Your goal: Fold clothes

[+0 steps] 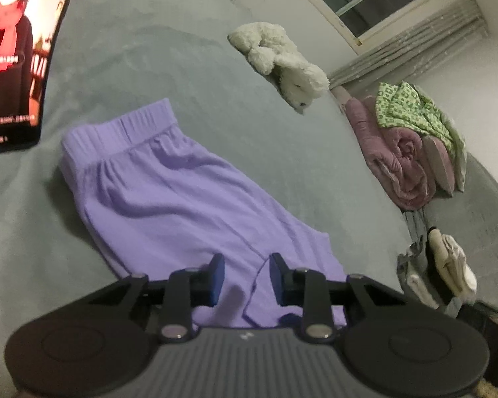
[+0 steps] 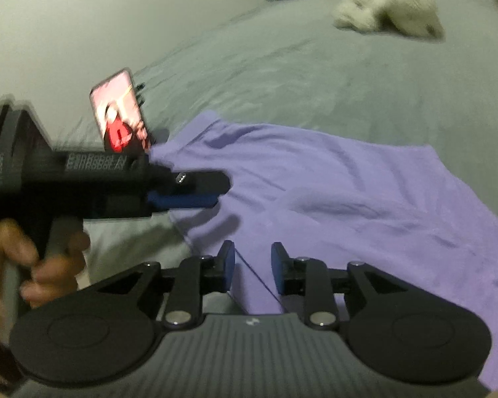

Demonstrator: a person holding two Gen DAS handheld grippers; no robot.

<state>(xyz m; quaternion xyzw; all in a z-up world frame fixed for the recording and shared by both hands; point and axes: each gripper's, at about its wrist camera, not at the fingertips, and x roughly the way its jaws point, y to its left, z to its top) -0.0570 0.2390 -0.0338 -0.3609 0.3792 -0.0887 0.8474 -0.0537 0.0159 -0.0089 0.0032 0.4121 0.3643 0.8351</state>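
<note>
Now, soft lilac ribbed-waist knit garment point(image 1: 169, 192) spread flat on grey-green bedspread point(image 1: 282, 152). Left gripper point(image 1: 247, 277) and right gripper point(image 2: 250, 265) at near hem, jaws apart, nothing clamped. Likely grasping stage; next, pinching both corners evenly.

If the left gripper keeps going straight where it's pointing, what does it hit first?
Most likely the purple garment: the left gripper points down over its near edge, jaws apart, cloth directly ahead. Beyond that lies only the grey bedcover. Depth is hard to judge.
</note>
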